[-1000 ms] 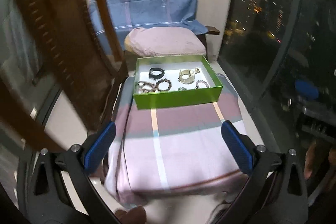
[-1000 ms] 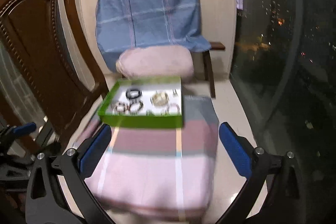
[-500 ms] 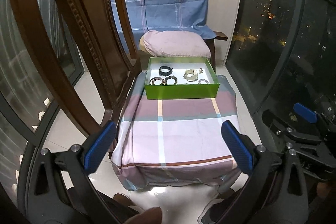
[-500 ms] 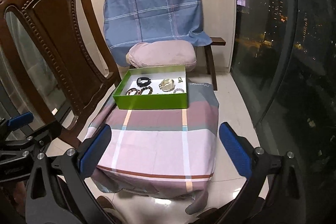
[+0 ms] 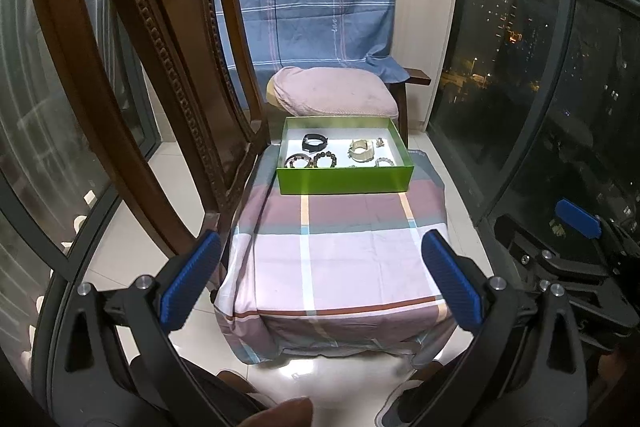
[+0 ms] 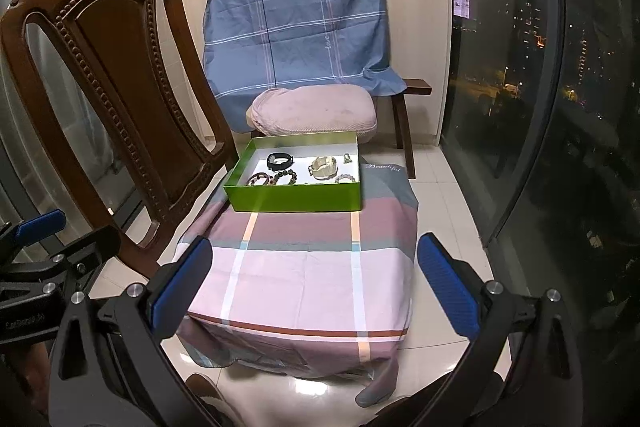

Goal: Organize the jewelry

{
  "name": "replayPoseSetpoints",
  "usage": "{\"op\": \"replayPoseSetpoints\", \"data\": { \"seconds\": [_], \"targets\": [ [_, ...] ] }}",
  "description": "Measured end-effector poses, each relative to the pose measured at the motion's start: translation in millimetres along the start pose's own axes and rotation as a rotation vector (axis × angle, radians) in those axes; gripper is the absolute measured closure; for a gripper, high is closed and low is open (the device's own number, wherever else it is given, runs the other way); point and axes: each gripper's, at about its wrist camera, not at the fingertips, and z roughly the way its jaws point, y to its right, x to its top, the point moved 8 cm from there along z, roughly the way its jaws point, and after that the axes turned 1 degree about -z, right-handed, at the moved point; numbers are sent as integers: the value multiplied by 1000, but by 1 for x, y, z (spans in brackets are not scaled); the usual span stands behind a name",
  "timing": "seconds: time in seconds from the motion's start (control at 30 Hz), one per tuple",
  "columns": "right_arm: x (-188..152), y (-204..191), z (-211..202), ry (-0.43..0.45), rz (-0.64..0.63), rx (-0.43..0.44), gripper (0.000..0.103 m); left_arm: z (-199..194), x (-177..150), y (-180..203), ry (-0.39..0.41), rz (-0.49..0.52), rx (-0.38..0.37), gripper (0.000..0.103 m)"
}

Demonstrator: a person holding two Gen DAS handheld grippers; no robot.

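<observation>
A: How do the grippers stand?

B: The left gripper [image 5: 320, 277] is spread wide with nothing between its blue pads; the right gripper [image 6: 312, 275] is the same. Both hang above the near edge of the cloth-covered table [image 6: 304, 275].

A: And the jewelry?

B: In the green box [image 5: 344, 181] at the table's far end: a black band [image 5: 314, 143], beaded bracelets [image 5: 325, 160] and a pale cuff [image 5: 362, 151]. A carved wooden chair [image 6: 120, 75] stands just left of the table.
</observation>
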Motion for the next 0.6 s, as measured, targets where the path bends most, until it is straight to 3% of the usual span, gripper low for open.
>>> {"op": "replayPoseSetpoints", "data": {
  "seconds": [0.6],
  "targets": [
    [1, 1, -3, 13, 0, -1, 3, -2, 3, -2, 2, 0, 4, 4]
  ]
}}
